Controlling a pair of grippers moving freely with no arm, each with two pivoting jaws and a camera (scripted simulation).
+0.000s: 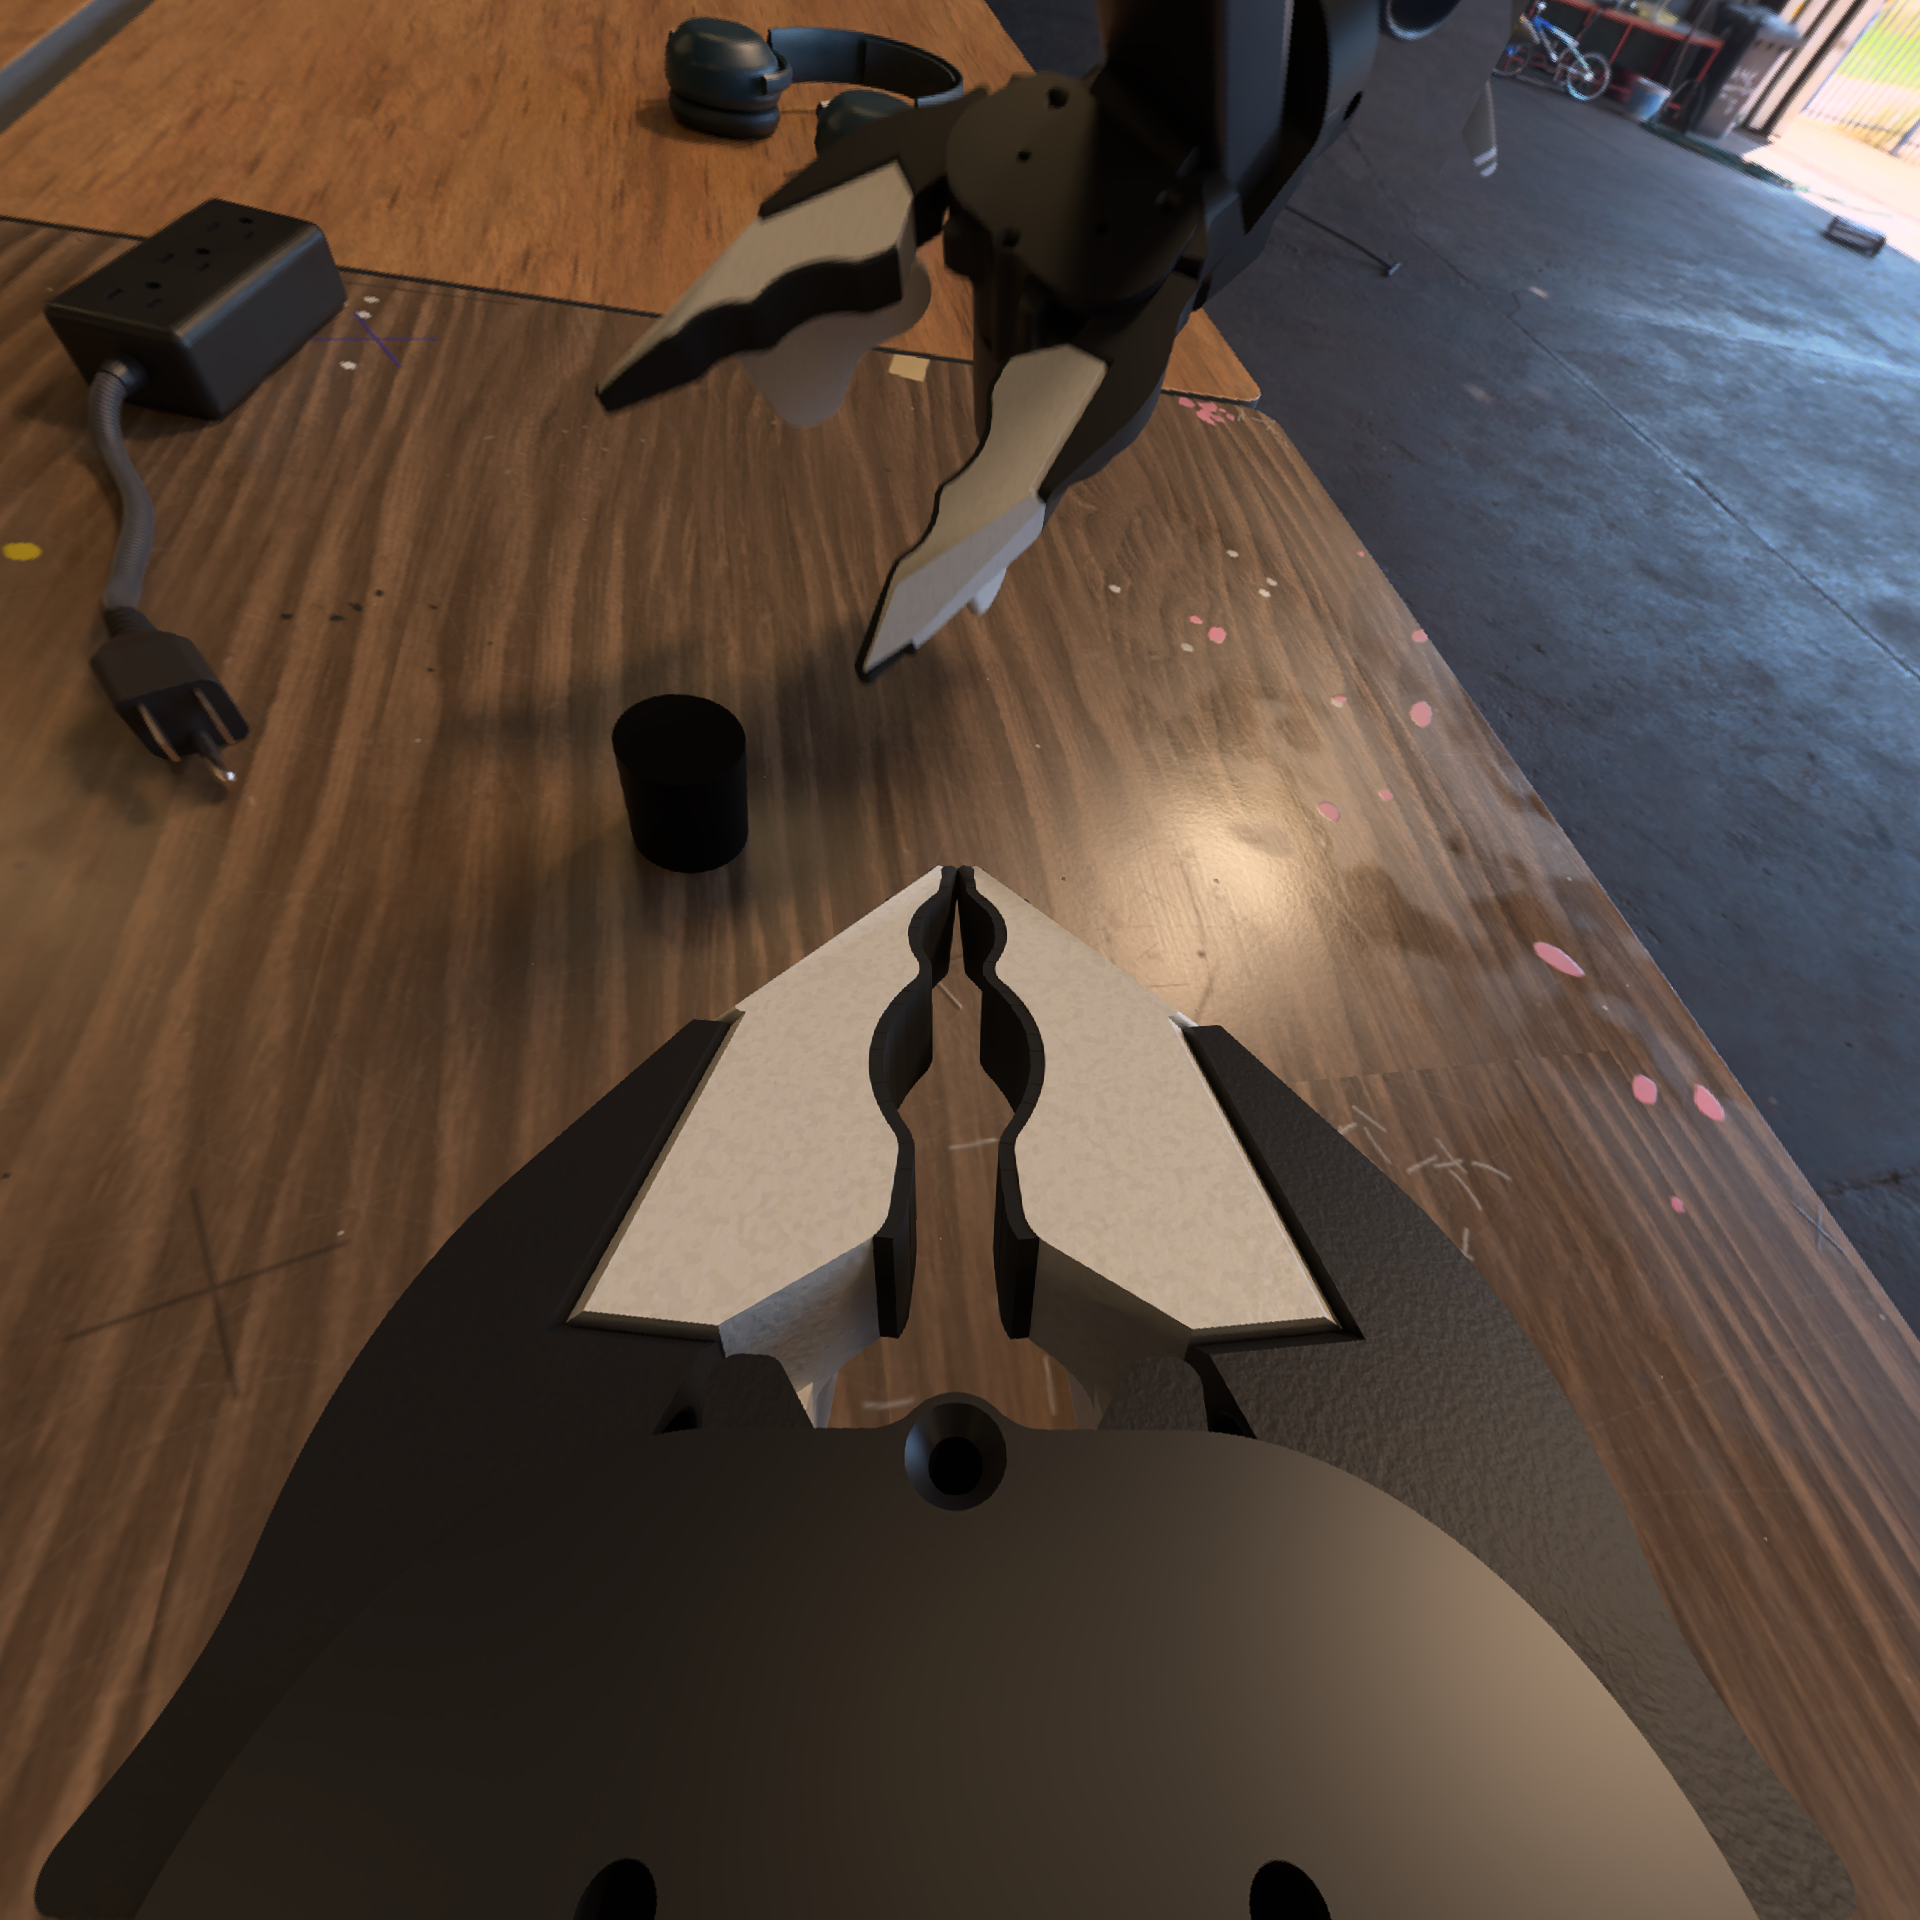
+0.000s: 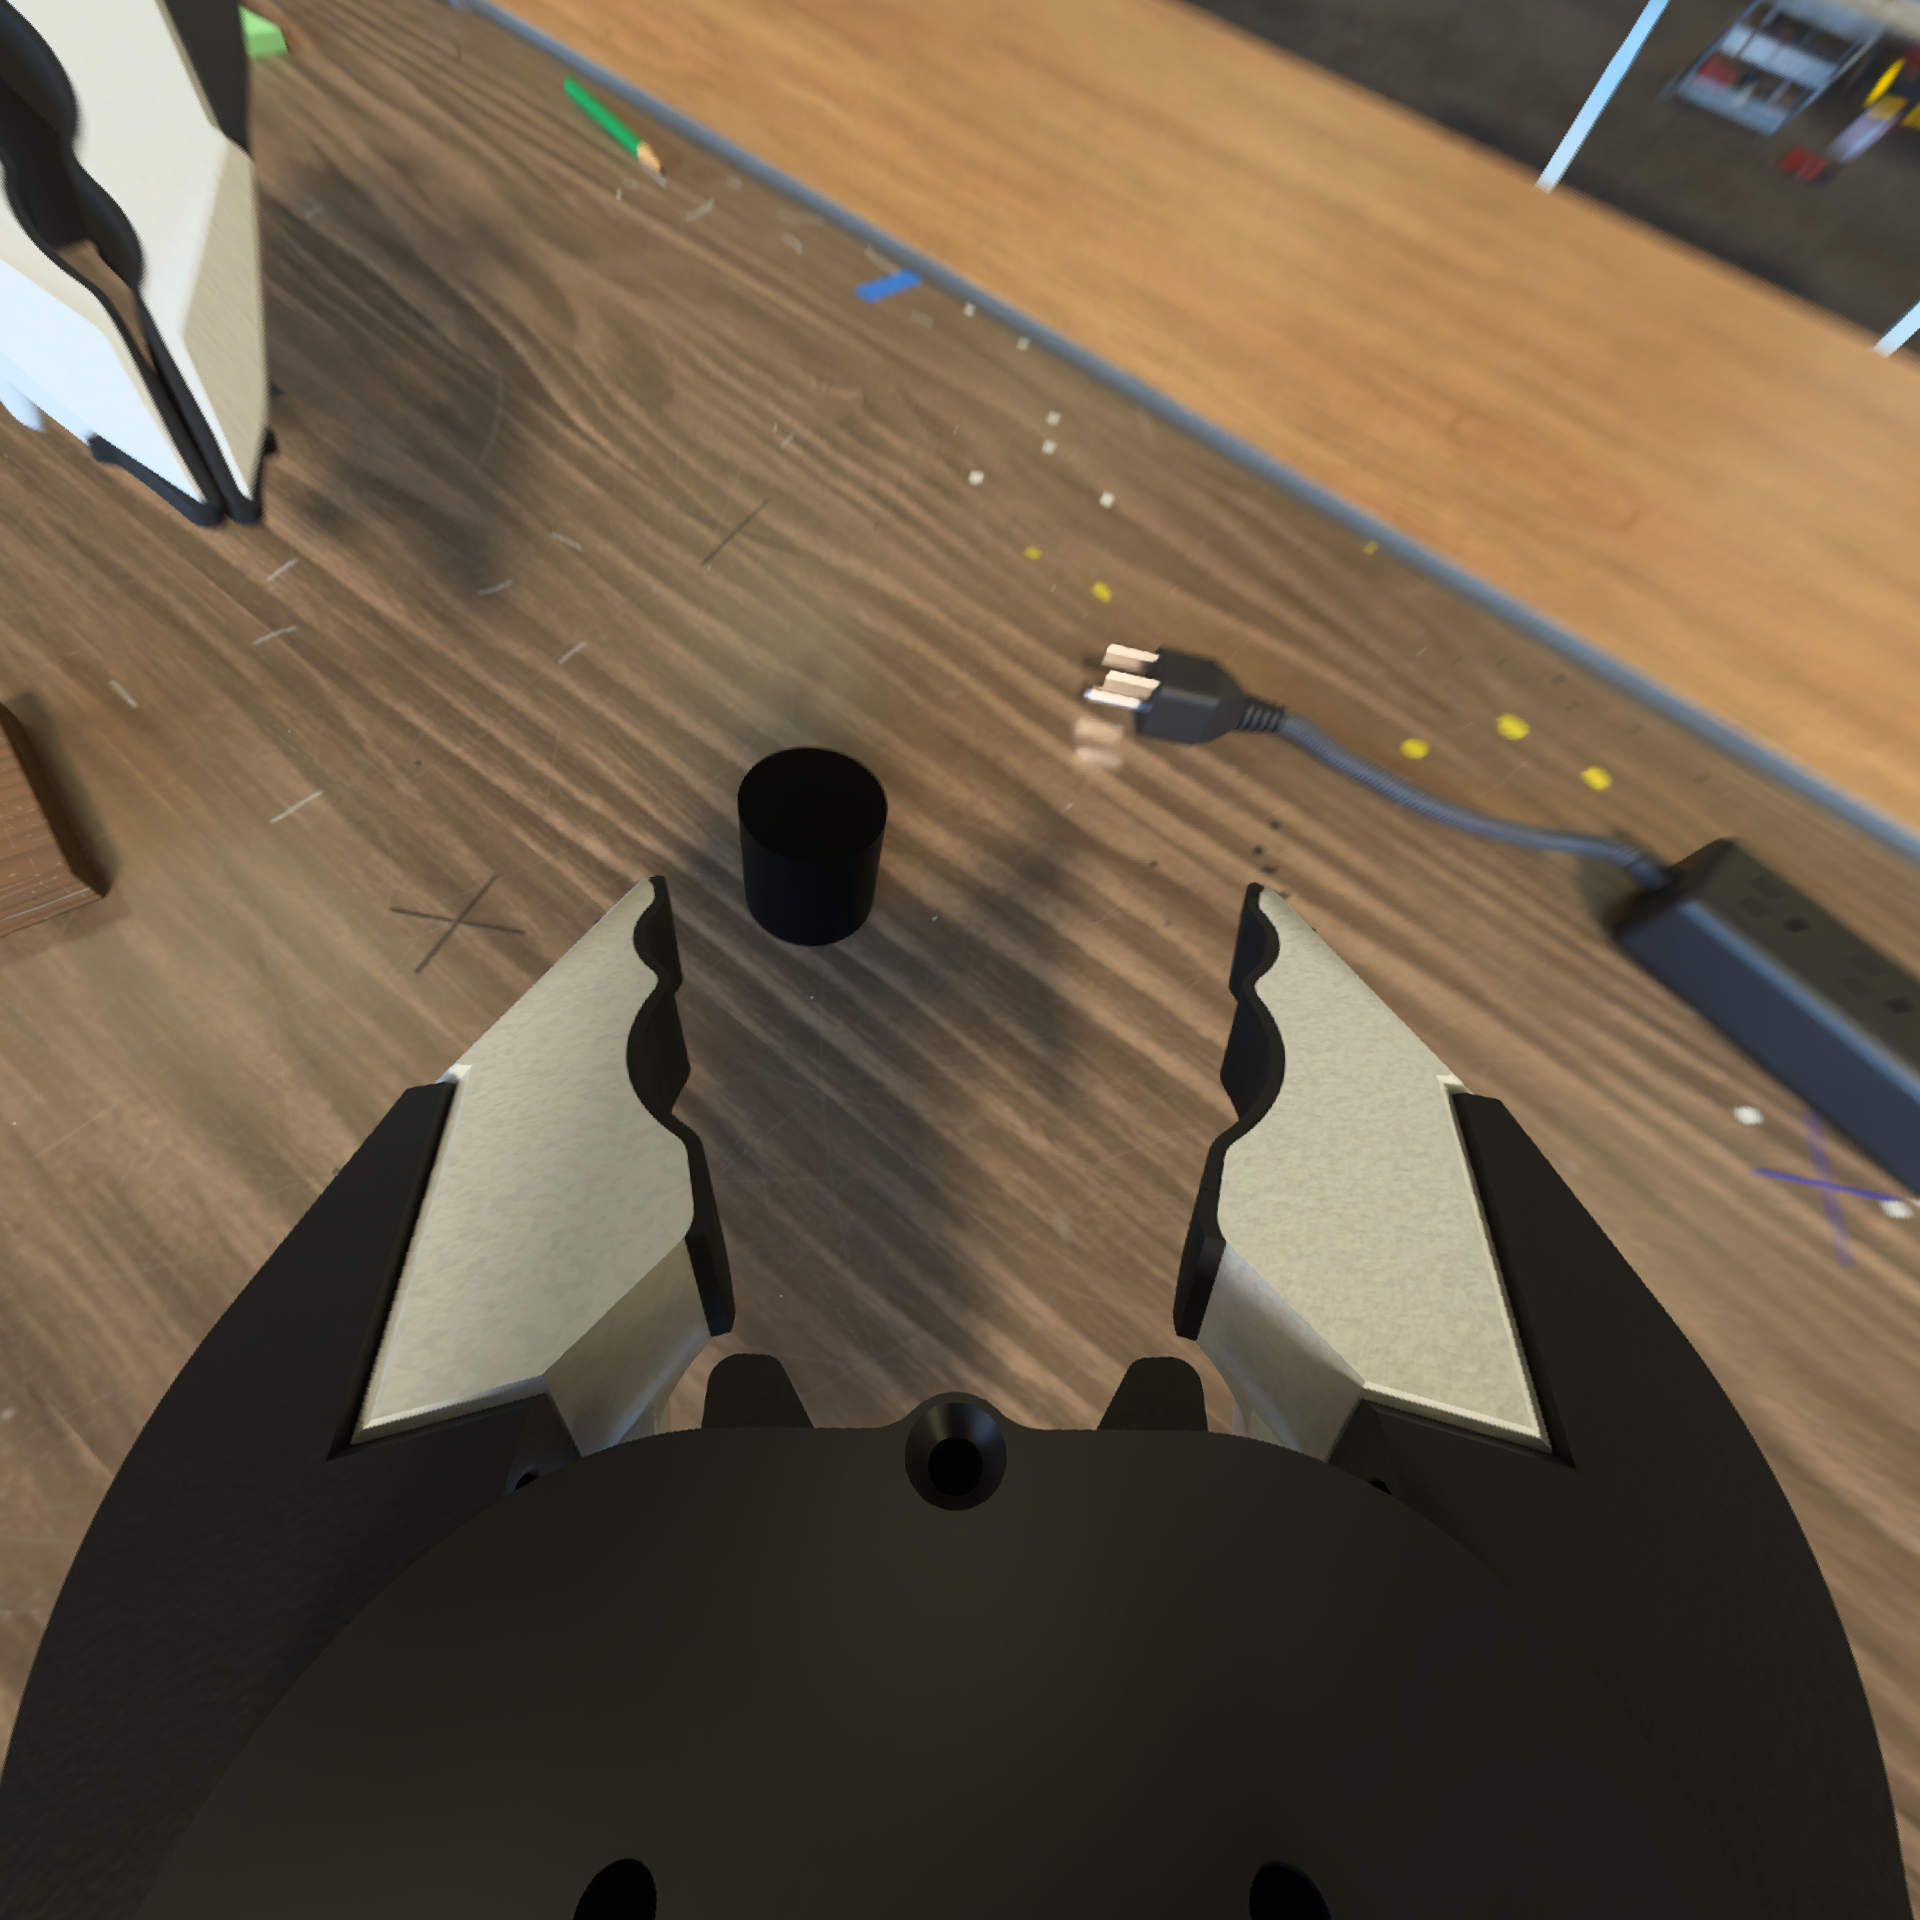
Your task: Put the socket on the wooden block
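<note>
A small black cylinder, the socket [image 1: 681, 779], stands upright on the dark wooden table; it also shows in the right wrist view [image 2: 810, 842]. My right gripper [image 2: 954, 888] is open and empty, just short of the cylinder, which lies ahead toward the left finger. In the left wrist view the right gripper [image 1: 740, 530] hangs above and beyond the cylinder. My left gripper [image 1: 958, 878] is shut and empty, to the right of the cylinder and a little nearer. The wooden block [image 2: 42, 831] shows only as a corner at the left edge.
A black outlet box [image 1: 197, 301] with a grey cord and plug [image 1: 171, 696] lies at the far left; the box [image 2: 1787, 987] and plug [image 2: 1164, 696] also show in the right wrist view. Headphones [image 1: 769, 78] lie on the lighter table behind. A green pencil [image 2: 613, 120] lies far off.
</note>
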